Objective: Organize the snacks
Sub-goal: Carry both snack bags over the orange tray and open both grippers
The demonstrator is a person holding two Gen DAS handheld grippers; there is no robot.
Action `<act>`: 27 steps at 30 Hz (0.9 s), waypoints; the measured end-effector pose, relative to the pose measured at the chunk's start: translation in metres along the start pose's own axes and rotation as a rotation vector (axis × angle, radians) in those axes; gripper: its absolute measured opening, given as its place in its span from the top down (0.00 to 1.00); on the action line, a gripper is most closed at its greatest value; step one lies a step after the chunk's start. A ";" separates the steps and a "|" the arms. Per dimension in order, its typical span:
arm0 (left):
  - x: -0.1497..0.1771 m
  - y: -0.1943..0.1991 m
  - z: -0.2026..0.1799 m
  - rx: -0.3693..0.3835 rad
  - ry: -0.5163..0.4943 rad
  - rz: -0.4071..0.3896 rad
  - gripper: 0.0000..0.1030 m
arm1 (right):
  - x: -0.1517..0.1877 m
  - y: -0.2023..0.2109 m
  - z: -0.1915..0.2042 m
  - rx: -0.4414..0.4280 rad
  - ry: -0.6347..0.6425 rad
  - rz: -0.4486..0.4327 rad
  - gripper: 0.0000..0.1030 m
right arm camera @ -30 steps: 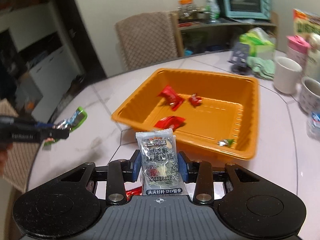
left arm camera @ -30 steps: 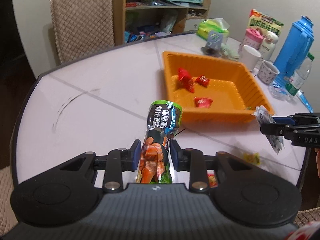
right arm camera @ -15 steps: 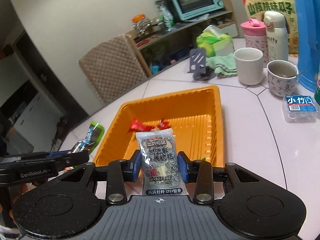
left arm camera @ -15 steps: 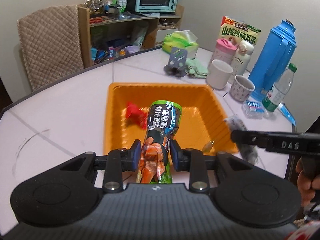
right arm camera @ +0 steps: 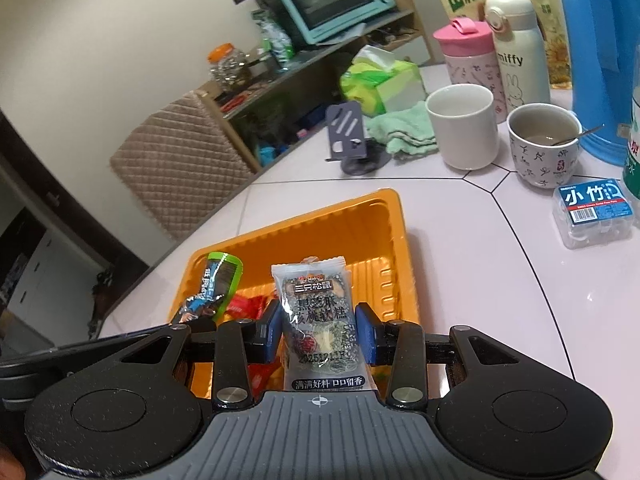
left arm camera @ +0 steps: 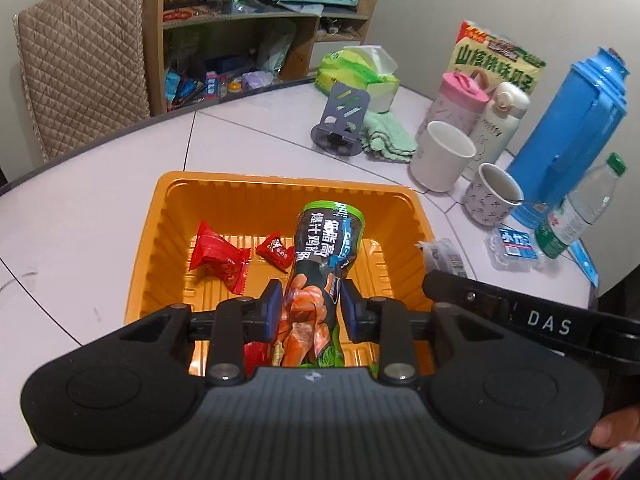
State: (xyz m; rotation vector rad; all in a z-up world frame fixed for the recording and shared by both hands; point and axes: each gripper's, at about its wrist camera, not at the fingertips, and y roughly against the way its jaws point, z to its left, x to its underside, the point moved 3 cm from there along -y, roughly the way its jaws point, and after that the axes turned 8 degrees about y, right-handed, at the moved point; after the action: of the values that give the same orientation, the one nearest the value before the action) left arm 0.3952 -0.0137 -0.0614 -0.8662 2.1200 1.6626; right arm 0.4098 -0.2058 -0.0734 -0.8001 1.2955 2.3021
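An orange tray point(left arm camera: 168, 216) sits on the white table and shows in the right wrist view too point(right arm camera: 360, 232). Red candies point(left arm camera: 218, 258) lie inside it. My left gripper point(left arm camera: 311, 307) is shut on a dark green snack packet point(left arm camera: 326, 240) and holds it above the tray; the packet also shows in the right wrist view point(right arm camera: 218, 280). My right gripper point(right arm camera: 320, 332) is shut on a clear sesame cake packet point(right arm camera: 318, 312), held over the tray's right rim, and appears in the left wrist view point(left arm camera: 444, 256).
At the back right stand a white mug point(left arm camera: 440, 156), a patterned cup point(left arm camera: 494, 200), a blue thermos point(left arm camera: 576, 136), a water bottle point(left arm camera: 580, 208), a floss box point(right arm camera: 594, 212), a phone stand point(left arm camera: 340, 120) and a green cloth point(left arm camera: 386, 136). A chair point(left arm camera: 80, 60) stands beyond the table.
Both grippers have moved forward over the orange tray with their packets still held. The right gripper has come in close beside the left.
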 end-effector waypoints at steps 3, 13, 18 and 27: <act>-0.002 -0.014 0.001 0.003 0.030 0.026 0.73 | -0.003 -0.009 -0.005 0.015 -0.010 0.005 0.62; -0.006 -0.048 0.002 -0.017 0.037 0.062 0.73 | -0.009 -0.029 -0.011 0.048 -0.002 0.021 0.62; -0.008 -0.055 0.002 -0.001 0.037 0.066 0.75 | -0.010 -0.034 -0.011 0.052 -0.006 0.023 0.62; -0.009 -0.054 0.013 -0.018 0.026 0.064 0.74 | -0.010 -0.034 -0.008 0.050 -0.009 0.028 0.62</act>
State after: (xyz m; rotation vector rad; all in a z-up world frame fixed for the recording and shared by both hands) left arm 0.4346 -0.0069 -0.1006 -0.8378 2.1750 1.7138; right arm 0.4397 -0.1963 -0.0927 -0.7596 1.3629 2.2832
